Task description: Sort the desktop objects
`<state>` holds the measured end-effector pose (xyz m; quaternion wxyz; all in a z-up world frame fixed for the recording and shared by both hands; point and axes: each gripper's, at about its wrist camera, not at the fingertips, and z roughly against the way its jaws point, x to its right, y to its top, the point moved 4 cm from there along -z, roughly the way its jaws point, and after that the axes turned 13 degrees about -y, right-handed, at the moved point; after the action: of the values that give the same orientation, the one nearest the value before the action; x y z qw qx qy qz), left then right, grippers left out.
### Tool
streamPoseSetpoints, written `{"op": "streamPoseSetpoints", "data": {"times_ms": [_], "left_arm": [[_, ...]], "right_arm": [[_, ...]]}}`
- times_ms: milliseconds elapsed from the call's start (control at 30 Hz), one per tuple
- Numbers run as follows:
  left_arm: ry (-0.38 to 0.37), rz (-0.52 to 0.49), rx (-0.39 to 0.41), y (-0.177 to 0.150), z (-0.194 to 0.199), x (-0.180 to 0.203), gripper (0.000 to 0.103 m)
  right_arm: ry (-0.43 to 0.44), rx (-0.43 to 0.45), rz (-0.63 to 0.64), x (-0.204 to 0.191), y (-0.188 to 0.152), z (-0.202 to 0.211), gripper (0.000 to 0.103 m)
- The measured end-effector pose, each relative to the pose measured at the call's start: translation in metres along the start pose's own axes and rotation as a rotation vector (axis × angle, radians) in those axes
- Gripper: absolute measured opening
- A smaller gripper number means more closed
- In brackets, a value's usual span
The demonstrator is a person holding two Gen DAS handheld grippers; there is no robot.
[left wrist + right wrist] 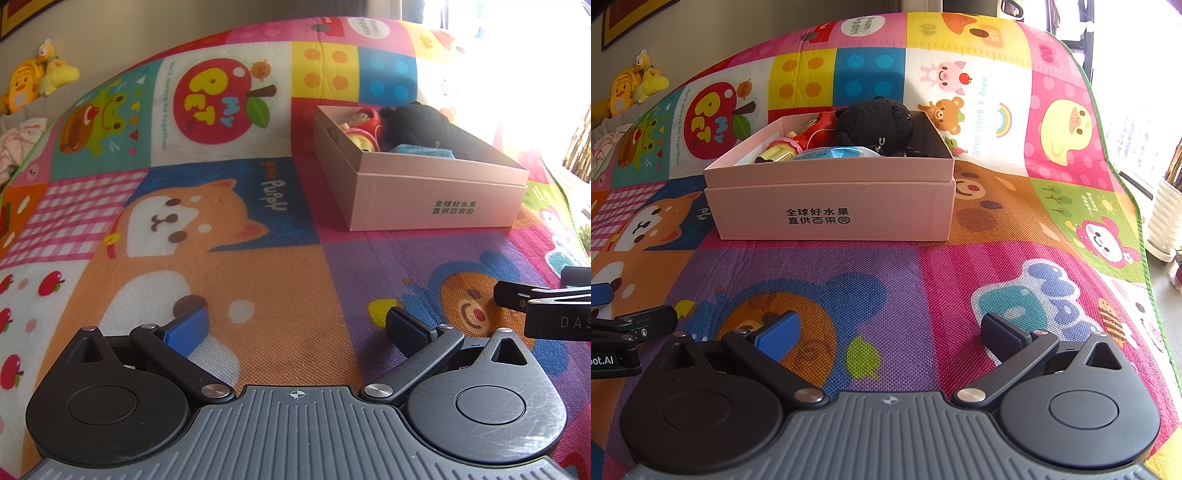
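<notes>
A pink cardboard box [831, 206] stands on the colourful play mat, also seen at the right in the left wrist view as the pink box [436, 195]. Inside lie a black plush toy [875, 123], a red doll [820, 127], a gold-coloured item [777, 153] and a light blue packet [842, 153]. My left gripper [295, 325] hovers low over the mat, open and holding nothing. My right gripper [888, 334] is open too, in front of the box with nothing between its fingers. Each gripper shows at the edge of the other's view.
The cartoon play mat [258, 229] covers the whole surface. Yellow plush toys [33, 81] sit on a ledge at the far left by the wall. A white planter [1167, 218] stands beyond the mat's right edge near a bright window.
</notes>
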<state>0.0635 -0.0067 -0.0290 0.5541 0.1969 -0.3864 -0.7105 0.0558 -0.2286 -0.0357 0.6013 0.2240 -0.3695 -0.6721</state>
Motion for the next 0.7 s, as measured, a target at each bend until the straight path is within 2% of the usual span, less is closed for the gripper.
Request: {"op": "streamPoseSetpoints", "data": {"times_ms": [700], "left_arm": [[0.001, -0.001, 0.0, -0.0001, -0.0003, 0.0007, 0.103]], "right_arm": [[0.0, 0.0, 0.0, -0.0001, 0.0, 0.0, 0.103]]}}
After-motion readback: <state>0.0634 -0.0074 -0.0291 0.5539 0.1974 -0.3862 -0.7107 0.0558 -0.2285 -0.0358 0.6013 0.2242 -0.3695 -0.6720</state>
